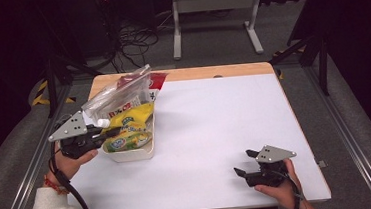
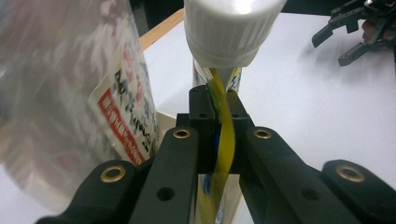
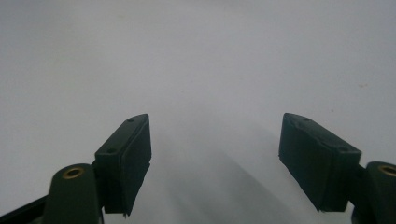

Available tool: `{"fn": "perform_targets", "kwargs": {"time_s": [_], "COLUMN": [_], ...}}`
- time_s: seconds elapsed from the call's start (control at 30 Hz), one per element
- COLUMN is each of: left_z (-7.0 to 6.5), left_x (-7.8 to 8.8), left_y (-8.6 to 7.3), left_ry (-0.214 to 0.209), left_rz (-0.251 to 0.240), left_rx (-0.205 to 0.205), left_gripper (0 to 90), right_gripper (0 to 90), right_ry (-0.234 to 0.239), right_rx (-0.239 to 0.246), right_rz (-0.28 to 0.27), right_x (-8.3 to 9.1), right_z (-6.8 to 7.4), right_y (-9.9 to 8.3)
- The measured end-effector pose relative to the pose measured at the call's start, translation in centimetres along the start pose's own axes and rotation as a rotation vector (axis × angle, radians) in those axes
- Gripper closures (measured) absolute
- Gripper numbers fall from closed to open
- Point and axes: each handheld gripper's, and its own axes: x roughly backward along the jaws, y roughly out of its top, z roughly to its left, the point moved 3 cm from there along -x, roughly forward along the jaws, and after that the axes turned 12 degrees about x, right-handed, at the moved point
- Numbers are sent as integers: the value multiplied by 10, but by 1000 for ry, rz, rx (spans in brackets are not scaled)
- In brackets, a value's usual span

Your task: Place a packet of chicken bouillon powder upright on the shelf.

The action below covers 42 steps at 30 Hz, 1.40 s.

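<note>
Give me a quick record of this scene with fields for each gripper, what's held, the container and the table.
left gripper: shut on the yellow pouch, just below its cap
held item: yellow pouch with white screw cap, over the tray
container: white tray at the table's left, also holding a clear plastic bag of packets
right gripper: open, nothing between its jaws, low over the table
table: white top, wooden far edge

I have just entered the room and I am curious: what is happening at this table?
A person works with a gripper in each hand. The left gripper is shut on a yellow pouch with a white cap, held at a white bin at the table's left. A clear bag of packets leans in the bin too. The right gripper rests open on the white table, holding nothing.
</note>
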Motion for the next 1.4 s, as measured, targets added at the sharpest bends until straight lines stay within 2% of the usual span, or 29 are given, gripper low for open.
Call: {"fn": "perform_targets", "kwargs": {"time_s": [0.23,0.4,0.8,0.87,1.4], "left_z": [2,3,-1,-1,9], "left_x": [-1,-3,-7,-7,-2], "left_y": [-7,-12,-25,-26,-45], "left_ry": [16,13,27,41,52], "left_rz": [-5,-16,-26,-27,-47], "left_rx": [16,33,41,37,99], "left_gripper": [866,866,867,868,867], "right_gripper": [257,256,253,253,251], "right_ry": [0,1,8,8,16], "right_rx": [2,2,8,8,17], "right_rz": [1,3,3,2,6], "right_x": [0,0,-2,-2,-5], "right_z": [0,1,2,2,2], "right_y": [0,0,1,2,3]}}
